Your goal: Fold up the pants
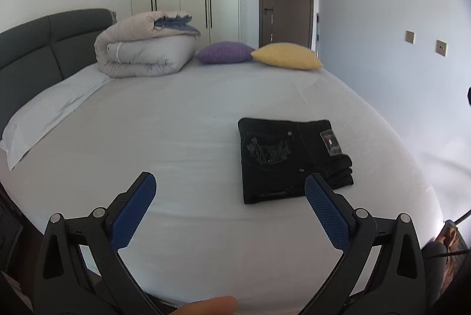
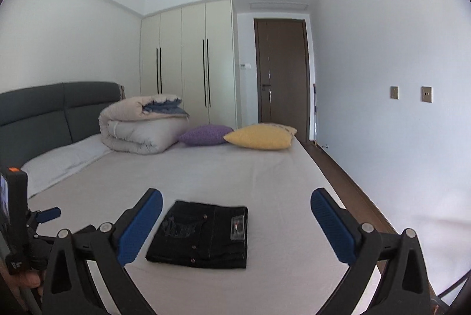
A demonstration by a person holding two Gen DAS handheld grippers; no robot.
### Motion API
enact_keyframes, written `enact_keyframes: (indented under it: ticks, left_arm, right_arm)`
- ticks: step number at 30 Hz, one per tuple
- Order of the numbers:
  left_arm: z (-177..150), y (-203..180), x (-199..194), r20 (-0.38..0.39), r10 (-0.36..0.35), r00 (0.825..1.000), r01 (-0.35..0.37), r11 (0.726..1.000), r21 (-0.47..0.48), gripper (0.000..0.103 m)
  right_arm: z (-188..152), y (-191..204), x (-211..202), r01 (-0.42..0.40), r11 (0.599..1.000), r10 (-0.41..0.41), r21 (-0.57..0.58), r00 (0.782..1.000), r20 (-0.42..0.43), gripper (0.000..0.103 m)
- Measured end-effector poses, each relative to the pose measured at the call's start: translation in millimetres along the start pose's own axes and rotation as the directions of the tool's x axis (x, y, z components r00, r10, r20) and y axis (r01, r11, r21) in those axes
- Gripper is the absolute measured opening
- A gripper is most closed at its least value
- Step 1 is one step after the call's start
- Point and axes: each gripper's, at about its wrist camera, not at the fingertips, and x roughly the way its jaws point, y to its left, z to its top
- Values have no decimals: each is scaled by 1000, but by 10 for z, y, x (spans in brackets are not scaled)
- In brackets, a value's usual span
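Black denim pants [image 2: 203,235] are seen folded into a compact rectangle, lying flat on the bed [image 2: 265,173] near its foot-side edge; an embroidered back pocket, rivets and a small label face up, with the layered leg folds stacked along one side. Both claws are held clear above the sheet: left gripper [image 1: 229,188] and right gripper [image 2: 235,206] are spread wide, blue textured pads [image 1: 326,214] empty, nothing gripped. The sheet is pale, smooth, lightly creased. Farther back, a rolled beige duvet [image 1: 141,49], a purple cushion [image 1: 225,52] and a yellow cushion [image 1: 287,55] are seen. Grey padded headboard [image 1: 44,46] at left; cream wardrobe [image 2: 188,58], brown door [image 2: 282,73], white walls.
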Motion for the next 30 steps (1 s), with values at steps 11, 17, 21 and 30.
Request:
enact_keyframes:
  ticks: [11, 17, 21, 30]
  left_arm:
    - [-363, -50, 557, -134, 5, 991, -6, 1000, -7, 103]
    - [-414, -10, 652, -154, -1, 988, -1, 1000, -15, 103]
    - [-447, 14, 709, -168, 0, 986, -3, 1000, -21, 103]
    - [-485, 15, 751, -178, -8, 984, 4, 1000, -25, 103]
  right_arm:
    - [-483, 135, 460, 10, 999, -1, 39, 971, -239, 103]
    - [-698, 213, 608, -2, 998, 24, 64, 937, -347, 103]
    - [-808, 273, 656, -7, 999, 25, 47, 924, -383, 103]
    - [-839, 288, 680, -12, 999, 30, 47, 914, -404, 103]
